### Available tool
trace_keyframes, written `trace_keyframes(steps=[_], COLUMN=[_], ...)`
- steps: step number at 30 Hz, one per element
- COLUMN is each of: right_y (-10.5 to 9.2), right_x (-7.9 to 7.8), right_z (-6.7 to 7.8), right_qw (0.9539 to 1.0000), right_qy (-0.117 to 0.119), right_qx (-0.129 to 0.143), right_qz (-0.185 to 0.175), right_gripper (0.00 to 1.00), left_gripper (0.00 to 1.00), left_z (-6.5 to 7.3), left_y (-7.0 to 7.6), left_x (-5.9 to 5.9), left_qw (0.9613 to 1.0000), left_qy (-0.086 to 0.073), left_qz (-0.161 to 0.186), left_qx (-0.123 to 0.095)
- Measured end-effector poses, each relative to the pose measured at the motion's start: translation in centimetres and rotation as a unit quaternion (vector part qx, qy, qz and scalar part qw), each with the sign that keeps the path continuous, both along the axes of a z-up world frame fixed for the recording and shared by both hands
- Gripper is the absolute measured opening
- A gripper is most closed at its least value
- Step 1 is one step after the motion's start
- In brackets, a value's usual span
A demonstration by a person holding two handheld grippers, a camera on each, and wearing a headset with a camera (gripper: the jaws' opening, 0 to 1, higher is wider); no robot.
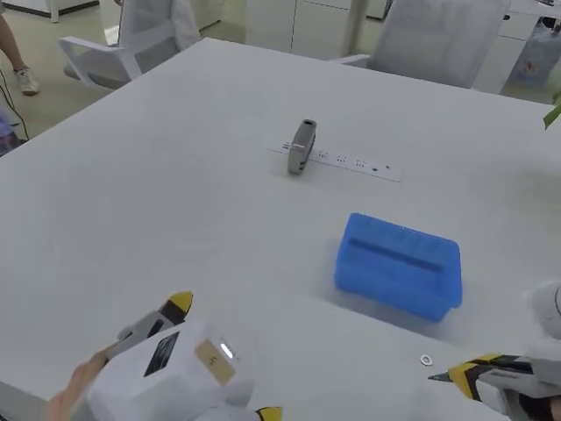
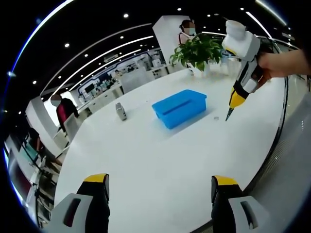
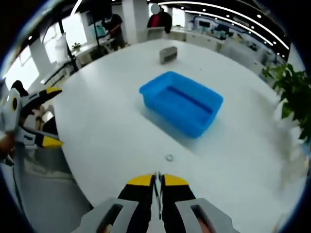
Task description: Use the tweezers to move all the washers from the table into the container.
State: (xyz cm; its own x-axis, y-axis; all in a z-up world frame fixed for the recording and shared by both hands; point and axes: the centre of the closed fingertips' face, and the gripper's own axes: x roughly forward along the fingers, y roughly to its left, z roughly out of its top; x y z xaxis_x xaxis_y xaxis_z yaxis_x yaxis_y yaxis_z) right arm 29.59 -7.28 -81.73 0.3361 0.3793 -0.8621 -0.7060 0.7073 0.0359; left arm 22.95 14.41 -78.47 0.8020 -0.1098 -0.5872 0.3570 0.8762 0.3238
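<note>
A pick-up is judged in hand: a washer (image 3: 169, 157) lies on the table (image 3: 116, 141) at twelve o'clock of the right gripper (image 3: 157, 180), which is clamped on the tweezers (image 2: 227, 114). The left gripper (image 2: 160, 180) is held wide, empty. Next, the tips must be lowered astride the washer.

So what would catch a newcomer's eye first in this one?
The blue container sits on the white table, the one bright thing there. A small washer lies near it, with the tweezers in the shut right gripper pointing at it. The left gripper hangs open.
</note>
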Motion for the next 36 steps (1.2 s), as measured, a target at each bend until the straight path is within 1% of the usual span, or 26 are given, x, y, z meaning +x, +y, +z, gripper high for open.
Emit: trace_keyframes(steps=[3, 5, 9, 12, 13, 14, 15, 16, 17, 18, 20, 22, 24, 25, 26, 27, 28, 29, 31, 36], right_y=[-0.2, 0.0, 0.4, 0.8, 0.9, 1.1, 1.1, 0.9, 0.9, 0.6, 0.3, 0.0, -0.6, -0.8, -0.9, -1.0, -1.0, -1.0, -0.8, 0.0], right_x=[-0.3, 0.0, 0.2, 0.8, 0.8, 0.9, 1.0, 1.2, 1.2, 1.0, 1.0, 1.1, 1.8, 2.1, 2.5, 2.8, 3.0, 3.3, 3.6, 4.8], right_z=[-0.5, -0.8, -0.4, -0.4, -0.3, -0.3, -0.3, -0.2, -0.2, -0.2, 0.0, 0.5, 1.0, 1.1, 1.3, 1.3, 1.2, 1.2, 1.1, 0.8], right_qw=[0.9996, 0.9994, 0.9994, 0.9996, 0.9995, 0.9990, 0.9983, 0.9965, 0.9956, 0.9948, 0.9929, 0.9912, 0.9875, 0.9865, 0.9846, 0.9837, 0.9837, 0.9830, 0.9833, 0.9835], right_qy=[0.005, 0.006, 0.001, -0.019, -0.030, -0.041, -0.050, -0.066, -0.070, -0.068, -0.082, -0.089, -0.100, -0.097, -0.098, -0.094, -0.088, -0.090, -0.091, -0.106], right_qx=[-0.023, -0.028, -0.025, -0.008, 0.003, 0.020, 0.030, 0.048, 0.058, 0.069, 0.078, 0.087, 0.099, 0.104, 0.112, 0.119, 0.121, 0.122, 0.120, 0.112], right_qz=[0.014, 0.021, 0.023, 0.018, 0.013, 0.003, -0.006, -0.017, -0.023, -0.031, -0.039, -0.045, -0.069, -0.081, -0.092, -0.096, -0.099, -0.103, -0.103, -0.094], right_gripper=[0.02, 0.02, 0.02, 0.02, 0.02, 0.02, 0.01, 0.01, 0.01, 0.01, 0.01, 0.02, 0.02, 0.02, 0.02, 0.02, 0.02, 0.03, 0.03, 0.03], left_gripper=[0.88, 0.88, 0.88, 0.88, 0.88, 0.88, 0.88, 0.88, 0.88, 0.88, 0.88, 0.88, 0.88, 0.88, 0.88, 0.88, 0.88, 0.88, 0.88, 0.88], left_z=[-0.1, -0.1, 0.0, 0.0, 0.0, 0.0, 0.0, 0.0, 0.0, -0.1, -0.1, -0.1, -0.2, -0.2, -0.2, -0.2, -0.2, -0.2, -0.3, -0.3], left_y=[-0.1, -0.1, -0.2, -0.2, -0.2, -0.2, -0.2, -0.2, -0.2, -0.2, -0.2, -0.3, -0.3, -0.3, -0.3, -0.3, -0.3, -0.3, -0.3, -0.2], left_x=[0.0, -0.1, -0.1, -0.1, -0.1, -0.1, -0.1, -0.1, -0.1, -0.1, -0.1, -0.1, -0.1, -0.1, -0.1, -0.1, -0.1, -0.1, -0.2, -0.1], left_qw=[1.0000, 1.0000, 1.0000, 1.0000, 1.0000, 1.0000, 1.0000, 1.0000, 1.0000, 1.0000, 1.0000, 0.9999, 0.9999, 0.9999, 0.9999, 0.9999, 0.9999, 0.9999, 0.9999, 0.9999], left_qy=[0.001, 0.003, 0.004, 0.003, 0.003, 0.003, 0.004, 0.005, 0.005, 0.005, 0.007, 0.007, 0.009, 0.009, 0.009, 0.010, 0.010, 0.010, 0.011, 0.011], left_qz=[-0.002, -0.003, -0.004, -0.003, -0.003, -0.003, -0.002, -0.002, -0.002, -0.002, -0.003, -0.005, -0.007, -0.007, -0.007, -0.007, -0.007, -0.007, -0.007, -0.005], left_qx=[0.002, 0.003, 0.004, 0.003, 0.004, 0.004, 0.004, 0.005, 0.005, 0.005, 0.006, 0.007, 0.008, 0.009, 0.008, 0.008, 0.009, 0.009, 0.009, 0.010])
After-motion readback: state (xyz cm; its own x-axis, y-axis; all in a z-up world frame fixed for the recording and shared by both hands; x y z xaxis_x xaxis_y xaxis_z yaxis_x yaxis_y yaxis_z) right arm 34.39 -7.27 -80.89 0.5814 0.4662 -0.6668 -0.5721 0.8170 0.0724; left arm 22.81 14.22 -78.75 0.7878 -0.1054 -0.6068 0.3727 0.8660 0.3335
